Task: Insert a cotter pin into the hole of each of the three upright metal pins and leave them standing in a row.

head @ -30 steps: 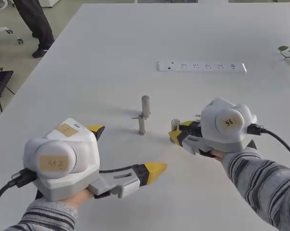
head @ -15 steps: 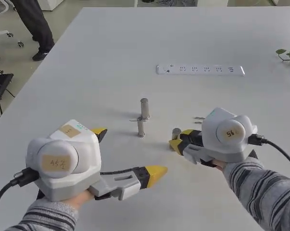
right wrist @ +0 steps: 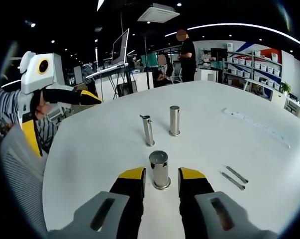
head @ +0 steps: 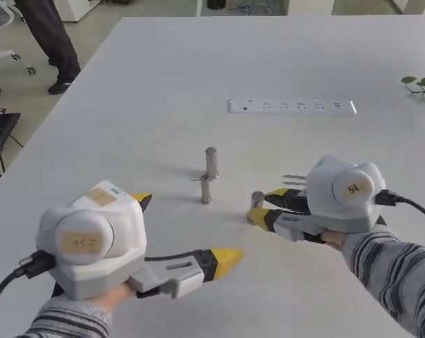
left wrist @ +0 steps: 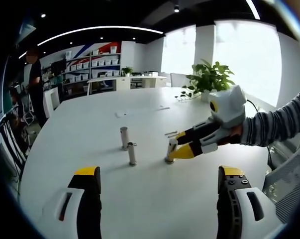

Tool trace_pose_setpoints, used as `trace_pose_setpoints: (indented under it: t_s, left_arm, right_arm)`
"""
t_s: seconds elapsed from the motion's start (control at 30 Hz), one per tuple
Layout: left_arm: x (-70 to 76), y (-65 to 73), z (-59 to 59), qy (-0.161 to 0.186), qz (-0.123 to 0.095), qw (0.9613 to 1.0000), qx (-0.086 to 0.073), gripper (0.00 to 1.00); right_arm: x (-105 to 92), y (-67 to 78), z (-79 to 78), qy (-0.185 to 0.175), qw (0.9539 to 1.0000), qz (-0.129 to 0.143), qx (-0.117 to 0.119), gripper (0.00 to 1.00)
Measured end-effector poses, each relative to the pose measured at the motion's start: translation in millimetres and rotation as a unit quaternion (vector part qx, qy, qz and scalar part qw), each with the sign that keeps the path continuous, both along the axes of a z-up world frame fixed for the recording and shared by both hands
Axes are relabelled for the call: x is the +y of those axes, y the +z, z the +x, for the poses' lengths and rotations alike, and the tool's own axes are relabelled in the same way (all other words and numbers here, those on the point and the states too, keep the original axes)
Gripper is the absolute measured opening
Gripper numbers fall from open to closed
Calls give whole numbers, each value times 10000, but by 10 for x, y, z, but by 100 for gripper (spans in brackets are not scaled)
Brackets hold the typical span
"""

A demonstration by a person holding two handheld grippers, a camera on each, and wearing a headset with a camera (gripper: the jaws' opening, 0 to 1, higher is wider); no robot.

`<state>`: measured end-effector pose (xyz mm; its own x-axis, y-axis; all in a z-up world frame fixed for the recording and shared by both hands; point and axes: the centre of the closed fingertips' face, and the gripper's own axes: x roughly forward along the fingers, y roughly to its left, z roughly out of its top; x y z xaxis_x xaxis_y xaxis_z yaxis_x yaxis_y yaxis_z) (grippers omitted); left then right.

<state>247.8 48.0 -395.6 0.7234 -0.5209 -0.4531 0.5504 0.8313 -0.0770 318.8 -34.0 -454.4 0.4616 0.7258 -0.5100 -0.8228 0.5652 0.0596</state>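
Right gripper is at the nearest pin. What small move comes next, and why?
Probably close the right gripper on the nearest metal pin: its jaws flank that pin with a gap each side. No cotter pin shows in it, and two loose cotter pins lie on the table nearby.

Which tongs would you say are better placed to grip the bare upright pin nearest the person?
Right. The right tongs straddle that pin, one jaw on each side, apparently open with a slight gap. The left tongs hang open, well short of it and nearer the person.
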Motion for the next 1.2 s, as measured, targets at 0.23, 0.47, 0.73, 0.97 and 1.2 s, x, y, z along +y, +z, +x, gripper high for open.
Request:
trace_pose_setpoints:
  t_s: [0.23,0.47,0.73,0.97,1.2]
  left_arm:
    - [-26,1,-17,2,-15,10000,-24,98]
    - [-55,-11,-31,-53,-19,10000,-16,97]
    - [-60,-28,-27,-74,-31,10000,-7,95]
    - [-47,-94,-40,-78,-21,10000,52,92]
    - [-15,-154,-49,-18,-28,10000,58,91]
  right_arm:
    - [-159,54,-44,36,9999,7,145,28]
    - [-380,73,37,-13,9992,-182,356,28]
    - [-607,67,231,19,9964,-736,413,27]
    - [-737,-27,475,213,9906,-1252,517,25]
    - [-773,-148,556,500,9806,-1810,555,21]
